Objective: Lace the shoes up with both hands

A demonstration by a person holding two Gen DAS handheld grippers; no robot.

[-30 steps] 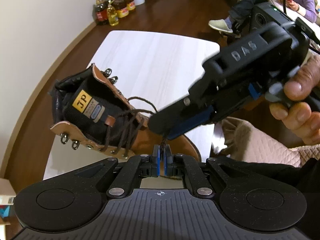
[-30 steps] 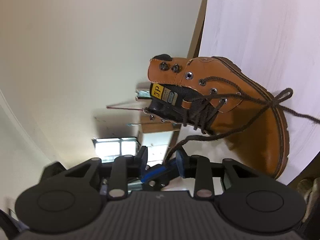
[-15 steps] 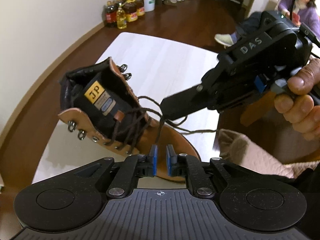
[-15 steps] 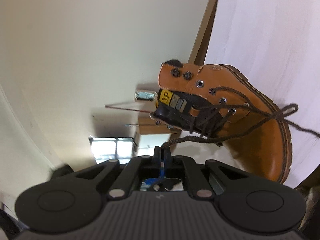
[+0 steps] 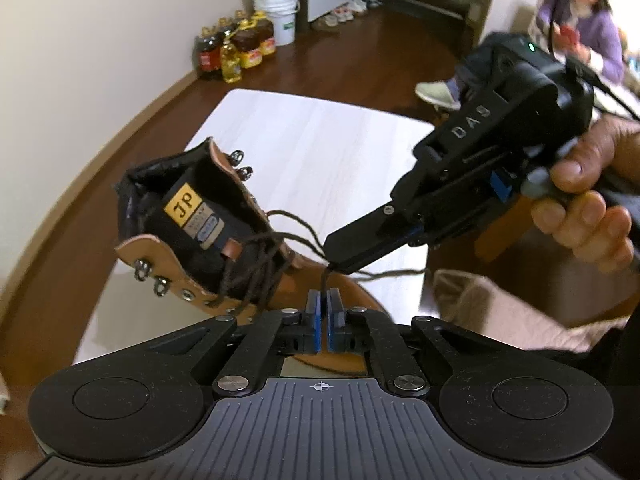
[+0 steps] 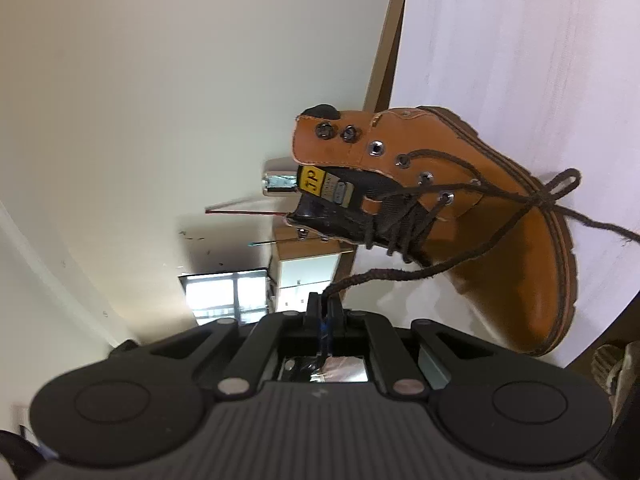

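Right tongs (image 5: 340,266) level — pinching lace (image 6: 400,274).

My left wrist camera looks steeply down along its fingers, close over the boot (image 5: 224,240) on the white table (image 5: 320,152), with the floor and room beyond. My right wrist camera sits rolled sideways, so the table (image 6: 520,60) rises at frame right, and it faces the boot (image 6: 500,240) from near. The 2 views share boot, laces and tabletop.

One boot (image 5: 208,232); two hand-held grippers (image 5: 323,300).
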